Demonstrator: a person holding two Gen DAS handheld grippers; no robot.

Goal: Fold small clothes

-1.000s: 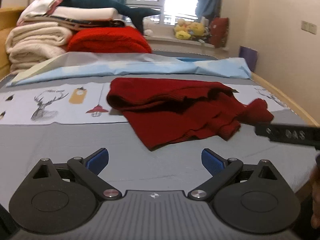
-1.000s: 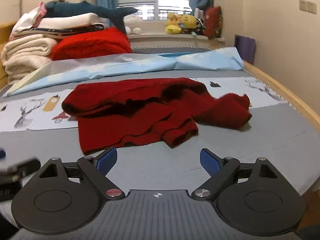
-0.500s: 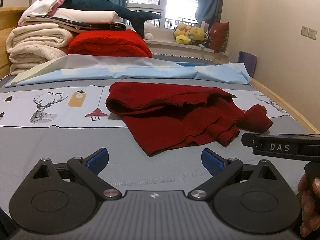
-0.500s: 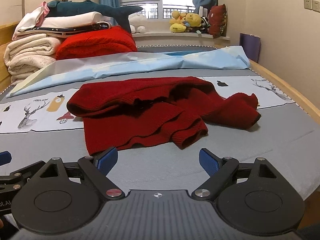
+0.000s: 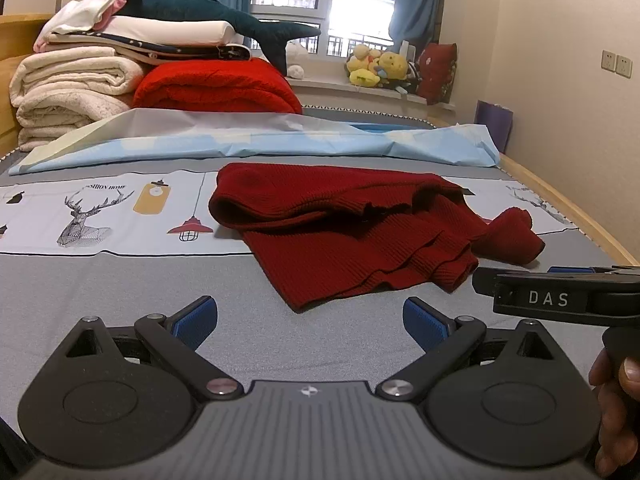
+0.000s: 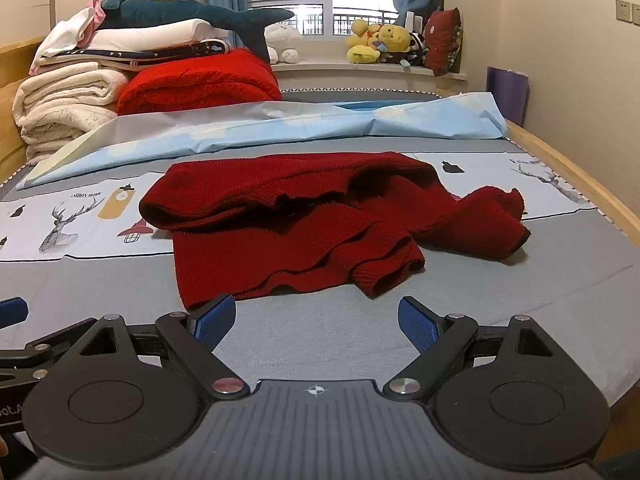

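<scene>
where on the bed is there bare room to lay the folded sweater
Free: the grey strip between the dark red sweater and both open grippers, left gripper, right gripper; also the deer-print band left of it. Crowded: the folded blankets and light blue sheet behind.

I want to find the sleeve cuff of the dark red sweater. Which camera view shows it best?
The right wrist view: the cuff lies near and unobstructed. In the left wrist view the right gripper is close beside the cuff.
</scene>
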